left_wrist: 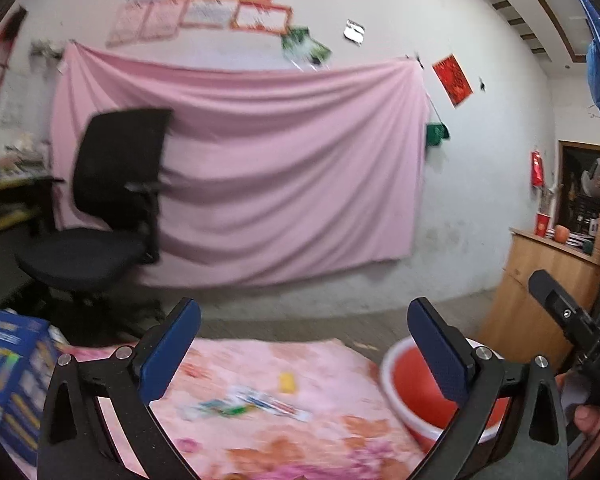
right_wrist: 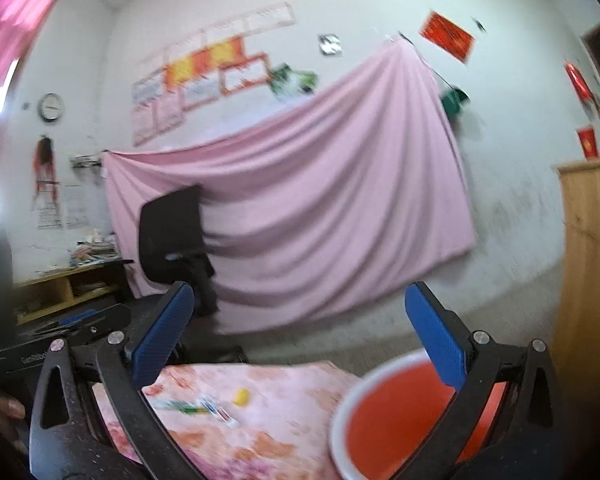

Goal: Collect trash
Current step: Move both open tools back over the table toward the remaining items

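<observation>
Floral cloth [left_wrist: 340, 364] is strewn with wrappers [left_wrist: 252, 400], which could be pushed off instead of gripped by wide-open, empty left gripper [left_wrist: 304, 344] and right gripper [right_wrist: 300, 340].

Quick count from my feeds: two grippers, left gripper [left_wrist: 304, 344] and right gripper [right_wrist: 300, 334], both with jaws spread wide. One red basin [left_wrist: 408, 380]. One yellow scrap [left_wrist: 287, 382]. Flat wrappers [left_wrist: 252, 400], maybe two or three, too blurry to count. One blue box [left_wrist: 8, 368]. One office chair [left_wrist: 112, 200]. One wooden cabinet [left_wrist: 540, 292].
</observation>
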`<state>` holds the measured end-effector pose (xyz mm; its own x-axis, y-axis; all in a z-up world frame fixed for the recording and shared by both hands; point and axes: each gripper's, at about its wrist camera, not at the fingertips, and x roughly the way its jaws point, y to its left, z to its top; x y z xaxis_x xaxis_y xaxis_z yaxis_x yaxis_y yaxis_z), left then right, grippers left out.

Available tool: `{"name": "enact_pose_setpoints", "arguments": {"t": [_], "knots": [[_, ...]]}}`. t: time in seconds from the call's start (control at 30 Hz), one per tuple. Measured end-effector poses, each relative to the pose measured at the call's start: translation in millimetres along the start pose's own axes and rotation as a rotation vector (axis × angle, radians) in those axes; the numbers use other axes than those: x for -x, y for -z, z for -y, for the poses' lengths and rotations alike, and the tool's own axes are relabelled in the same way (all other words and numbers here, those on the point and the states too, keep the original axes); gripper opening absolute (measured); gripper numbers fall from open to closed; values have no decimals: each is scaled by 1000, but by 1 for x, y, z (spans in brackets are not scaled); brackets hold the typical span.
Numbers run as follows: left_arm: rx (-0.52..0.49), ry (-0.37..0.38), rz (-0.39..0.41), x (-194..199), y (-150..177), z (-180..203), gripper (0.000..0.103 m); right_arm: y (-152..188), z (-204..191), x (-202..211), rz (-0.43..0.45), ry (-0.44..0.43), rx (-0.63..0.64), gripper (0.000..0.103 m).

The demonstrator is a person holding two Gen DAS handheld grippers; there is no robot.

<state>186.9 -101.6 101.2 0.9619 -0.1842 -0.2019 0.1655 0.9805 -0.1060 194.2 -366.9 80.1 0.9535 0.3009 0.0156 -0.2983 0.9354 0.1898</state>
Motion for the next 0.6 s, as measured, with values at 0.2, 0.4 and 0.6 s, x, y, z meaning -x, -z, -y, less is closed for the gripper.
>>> {"name": "enact_pose_setpoints", "arguments": {"t": [0.2,0.4,0.6], "knots": [[-18,-100,81,36,7,-39,102,2,-51,-3,92,-81,70,103],[-21,-159,104,59,21,-70,102,11,-83,-9,110,-119,132,103],[20,-183,71,67,43,-92,102,25,-96,-21,45,-137,174,103]]}}
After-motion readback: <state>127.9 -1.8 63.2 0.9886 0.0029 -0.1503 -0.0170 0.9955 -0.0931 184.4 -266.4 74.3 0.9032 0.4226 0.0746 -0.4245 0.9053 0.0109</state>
